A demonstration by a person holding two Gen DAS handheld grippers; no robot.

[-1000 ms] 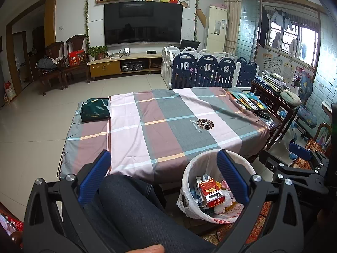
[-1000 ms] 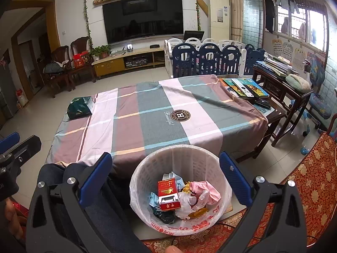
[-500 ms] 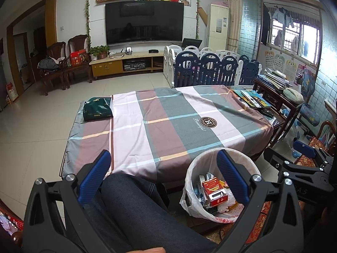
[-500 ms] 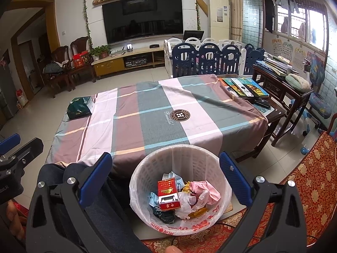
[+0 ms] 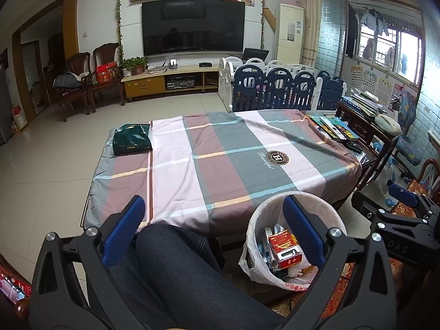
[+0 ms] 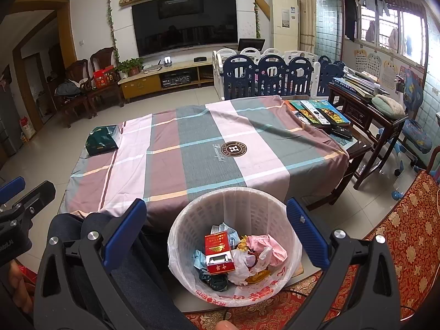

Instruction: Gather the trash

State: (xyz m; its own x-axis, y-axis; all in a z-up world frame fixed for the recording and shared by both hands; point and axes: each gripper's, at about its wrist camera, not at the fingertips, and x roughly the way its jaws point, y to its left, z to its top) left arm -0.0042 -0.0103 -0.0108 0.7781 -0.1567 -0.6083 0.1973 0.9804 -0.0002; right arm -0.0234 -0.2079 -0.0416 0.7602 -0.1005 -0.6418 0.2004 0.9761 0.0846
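Observation:
A white lined waste basket stands on the floor before the table; it also shows in the left wrist view. It holds a red cigarette box, pink and white wrappers and other scraps. My right gripper is open and empty above the basket. My left gripper is open and empty above a person's dark-trousered leg, left of the basket.
A table with a striped plaid cloth fills the middle. A dark green packet lies at its far left corner. Books and remotes lie at the right end. A red patterned cushion is at right.
The left wrist view has shifted slightly, so the table and basket sit a little further right and up. The right gripper has barely moved. Both stay open.

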